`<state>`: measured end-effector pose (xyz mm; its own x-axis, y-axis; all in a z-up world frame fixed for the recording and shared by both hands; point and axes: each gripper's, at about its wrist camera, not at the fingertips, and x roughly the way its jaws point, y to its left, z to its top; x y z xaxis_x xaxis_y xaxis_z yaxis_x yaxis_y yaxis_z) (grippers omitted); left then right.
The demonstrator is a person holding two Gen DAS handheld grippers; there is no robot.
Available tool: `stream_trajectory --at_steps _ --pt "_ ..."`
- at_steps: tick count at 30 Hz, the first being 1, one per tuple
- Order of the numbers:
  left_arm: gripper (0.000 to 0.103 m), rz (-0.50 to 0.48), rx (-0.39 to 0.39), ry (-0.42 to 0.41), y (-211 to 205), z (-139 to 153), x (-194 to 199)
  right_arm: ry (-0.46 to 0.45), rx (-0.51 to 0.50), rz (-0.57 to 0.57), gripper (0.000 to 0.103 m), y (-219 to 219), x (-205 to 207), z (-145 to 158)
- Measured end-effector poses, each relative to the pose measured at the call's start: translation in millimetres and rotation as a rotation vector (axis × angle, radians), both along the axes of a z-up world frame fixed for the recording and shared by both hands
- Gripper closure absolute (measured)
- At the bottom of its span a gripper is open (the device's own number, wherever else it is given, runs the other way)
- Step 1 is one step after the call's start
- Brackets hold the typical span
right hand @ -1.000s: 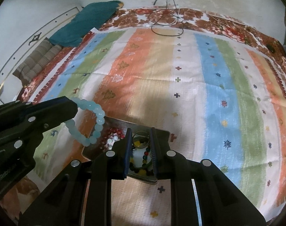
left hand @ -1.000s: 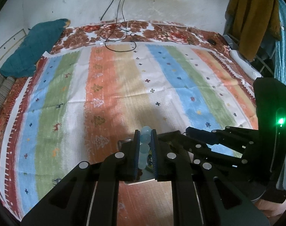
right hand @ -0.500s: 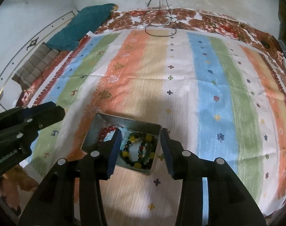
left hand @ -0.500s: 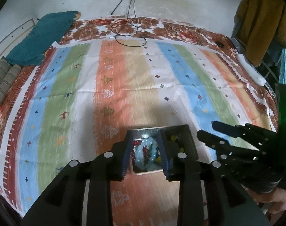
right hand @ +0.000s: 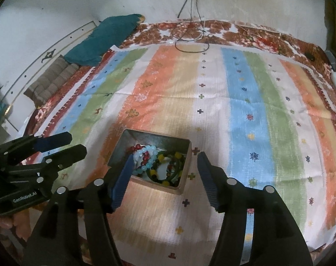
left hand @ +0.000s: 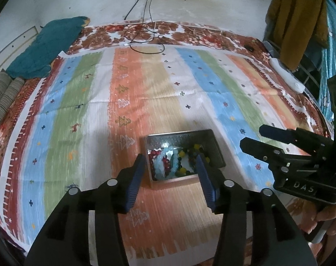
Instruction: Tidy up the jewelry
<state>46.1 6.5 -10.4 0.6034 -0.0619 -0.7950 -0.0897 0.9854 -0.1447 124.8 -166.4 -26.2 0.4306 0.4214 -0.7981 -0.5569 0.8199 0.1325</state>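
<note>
Two grippers hung over the bed at this point, both empty, and every bracelet I could see was sitting in the metal tin (left hand: 209,143). The left gripper (left hand: 171,178) had its jaws apart and opening, nothing between the pads, tin showing just beyond its tips at about 12 o'clock. Same for the right gripper (right hand: 164,177): jaws apart and widening, nothing pinched, the tin framed in the gap. Inside the tin the pale blue bracelet (left hand: 168,164) lay toward 9 o'clock over the red bead bracelet (right hand: 143,155), while the dark yellow-and-green bracelet (right hand: 168,170) filled the 3 o'clock side. The tin rested on the striped bedspread (left hand: 223,93), with a teal cloth (left hand: 48,46) way off at 10 o'clock and charger cables (left hand: 145,40) near 12. My read is this was the let-go part of the job, both pieces dropped in and the hands clearing off. I couldn't spot any loose jewelry on the spread, so the next move probably calls for getting both sets of fingers clear of the rim without knocking it, then checking whether anything's left to collect.
</note>
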Motion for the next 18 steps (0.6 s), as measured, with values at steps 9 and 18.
stream_trajectory --at_steps 9,18 --pt "0.041 -0.008 0.007 -0.009 -5 -3 -21 -0.022 0.018 0.013 0.031 -14 -19 4" --pt "0.023 -0.020 0.000 -0.064 -8 3 -41 -0.070 0.050 0.010 0.021 -25 -34 13"
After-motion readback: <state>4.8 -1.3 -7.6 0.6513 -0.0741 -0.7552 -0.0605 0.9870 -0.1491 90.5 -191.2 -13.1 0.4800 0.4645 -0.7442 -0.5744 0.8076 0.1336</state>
